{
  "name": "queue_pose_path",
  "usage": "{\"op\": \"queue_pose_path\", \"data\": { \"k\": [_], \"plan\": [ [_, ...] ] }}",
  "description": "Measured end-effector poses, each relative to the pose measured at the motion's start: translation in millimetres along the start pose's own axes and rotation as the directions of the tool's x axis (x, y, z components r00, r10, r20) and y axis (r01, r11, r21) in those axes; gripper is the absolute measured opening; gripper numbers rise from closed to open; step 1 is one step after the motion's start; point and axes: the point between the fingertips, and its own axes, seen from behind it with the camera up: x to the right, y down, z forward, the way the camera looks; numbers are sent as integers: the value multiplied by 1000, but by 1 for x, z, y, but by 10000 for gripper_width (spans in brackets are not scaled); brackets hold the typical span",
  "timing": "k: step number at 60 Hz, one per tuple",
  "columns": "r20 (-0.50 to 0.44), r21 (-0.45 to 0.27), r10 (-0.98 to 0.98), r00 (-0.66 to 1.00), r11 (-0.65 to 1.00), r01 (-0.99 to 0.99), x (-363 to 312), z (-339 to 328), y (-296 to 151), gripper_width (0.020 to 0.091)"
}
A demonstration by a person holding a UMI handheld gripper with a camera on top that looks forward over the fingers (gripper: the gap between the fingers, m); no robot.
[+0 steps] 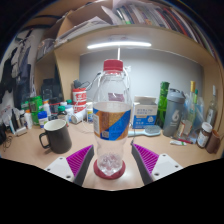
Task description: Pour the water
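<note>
My tongs stand apart around the capped bottle; a loose squeeze could tip it toward the mug.

Fig.: 1 clear water bottle w/ red cap; 1 black mug; 1 green bottle; 2 purple pads on 1 gripper; desk clutter uncounted.

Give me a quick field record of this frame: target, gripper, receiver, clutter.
target: water bottle, red cap on, upright on the table
gripper: gripper, fingers either side of the bottle base; contact unclear
receiver: black mug, left of the bottle, apart from it
clutter: green bottle, jars and containers behind
pour: not started
</note>
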Motion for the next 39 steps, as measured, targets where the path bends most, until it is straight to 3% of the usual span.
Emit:
{"op": "queue_pose_path", "data": {
  "k": [11,39],
  "plan": [
    [-4,-69,66,998,995,-67,-13,-76,2,831],
    [-111,-12,66,992,998,-68,-83,-342,-107,823]
  ]
}}
